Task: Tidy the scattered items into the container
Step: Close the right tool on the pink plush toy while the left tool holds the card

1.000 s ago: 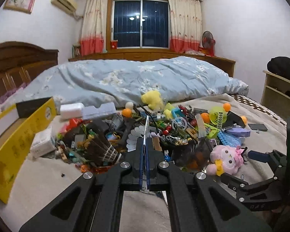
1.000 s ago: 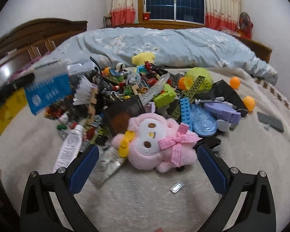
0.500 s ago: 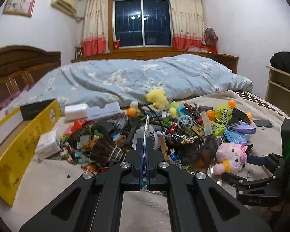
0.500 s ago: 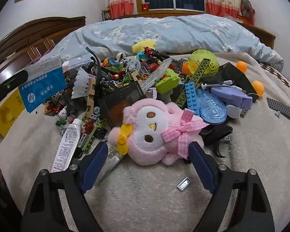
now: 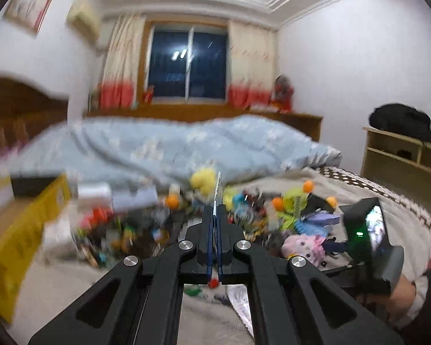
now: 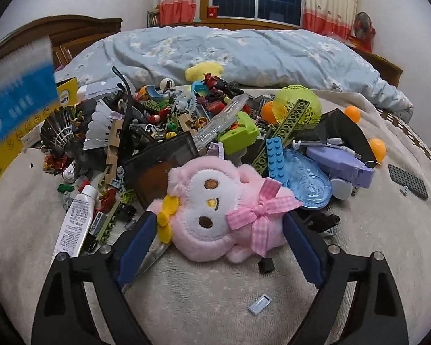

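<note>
The pile of scattered items (image 6: 204,132) lies on the beige blanket (image 6: 215,296) in front of the blue quilt (image 6: 230,49), and the yellow box (image 5: 17,230) stands at its left edge. Since half a second ago our left view has swung upward and gone blurred, showing far more wall and ceiling, while our right view has pushed closer to the pink plush toy (image 6: 224,210), which now fills more of that view. The left gripper (image 5: 214,224) is raised above the near side of the pile and points toward the window, its jaws pressed together on a thin flat blue-and-white card (image 5: 216,189) seen edge-on. The right gripper (image 6: 219,231) sits low over the blanket, its jaws spread wide on either side of the plush; the blue pads (image 6: 136,243) flank the toy, and we cannot tell whether they touch it. A white tube (image 6: 74,221) lies just left of the left pad, and a small grey piece (image 6: 260,304) rests on the blanket between the arms.
</note>
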The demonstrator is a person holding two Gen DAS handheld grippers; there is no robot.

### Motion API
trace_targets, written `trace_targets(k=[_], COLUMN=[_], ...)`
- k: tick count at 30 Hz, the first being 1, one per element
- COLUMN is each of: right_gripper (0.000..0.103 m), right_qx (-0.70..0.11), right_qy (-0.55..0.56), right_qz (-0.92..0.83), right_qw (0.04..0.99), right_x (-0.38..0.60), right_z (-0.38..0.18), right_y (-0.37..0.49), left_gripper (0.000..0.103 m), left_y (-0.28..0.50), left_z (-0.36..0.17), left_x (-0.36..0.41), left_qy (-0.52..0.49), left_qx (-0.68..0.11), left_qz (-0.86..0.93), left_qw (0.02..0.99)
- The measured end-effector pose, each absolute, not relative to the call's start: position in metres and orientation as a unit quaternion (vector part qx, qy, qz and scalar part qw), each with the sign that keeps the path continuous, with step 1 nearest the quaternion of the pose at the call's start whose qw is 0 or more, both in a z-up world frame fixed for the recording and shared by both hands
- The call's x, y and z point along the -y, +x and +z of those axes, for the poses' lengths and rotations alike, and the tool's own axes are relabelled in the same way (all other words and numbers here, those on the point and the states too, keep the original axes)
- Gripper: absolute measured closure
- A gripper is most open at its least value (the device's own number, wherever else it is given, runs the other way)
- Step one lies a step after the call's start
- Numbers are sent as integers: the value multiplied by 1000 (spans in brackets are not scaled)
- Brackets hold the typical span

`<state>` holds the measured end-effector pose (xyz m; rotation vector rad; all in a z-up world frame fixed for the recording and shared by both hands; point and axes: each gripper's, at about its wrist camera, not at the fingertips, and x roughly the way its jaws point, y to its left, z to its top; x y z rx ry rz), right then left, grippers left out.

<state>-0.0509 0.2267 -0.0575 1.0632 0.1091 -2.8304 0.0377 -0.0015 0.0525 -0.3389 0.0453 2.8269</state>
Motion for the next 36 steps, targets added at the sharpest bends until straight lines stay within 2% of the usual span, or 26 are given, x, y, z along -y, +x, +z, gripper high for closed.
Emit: trace_targets(k=[2, 4, 6, 7, 9, 13, 24, 29, 36], right_gripper=[31, 55, 66, 86, 101, 102, 103, 103, 102], right_qx=[-32, -33, -43, -47, -58, -102, 8, -22, -31], right_qy=[345, 334, 325, 321, 304, 244, 223, 190, 228], right_qz=[-936, -939, -941, -942, -946, -961, -967, -974, -964], right_qw=[65, 77, 78, 88, 94, 75, 122, 117, 133], right_x=[-228, -227, -224, -221, -214, -206, -240, -233, -230], right_z=[-54, -49, -44, -42, -34, -17, 11, 21, 8], right_y=[-48, -43, -38, -34, -27, -6, 20, 38, 29], left_gripper=[100, 100, 100, 100, 100, 100, 100, 100, 100], left_y=[50, 62, 70, 75, 80, 81, 56, 46, 43], left_z=[57, 59, 59, 58, 56, 51, 41, 40, 38], left_x=[-2, -5, -8, -13, -22, -34, -25, -15, -8], left_qy=[-97, -76, -53, -33, -8, 3, -45, -64, -69], left_qx=[-28, -34, -54, -80, -123, -159, -133, -107, -114], left_qz=[984, 986, 989, 991, 990, 986, 990, 992, 991], left_qw=[148, 147, 127, 103, 64, 40, 35, 33, 21])
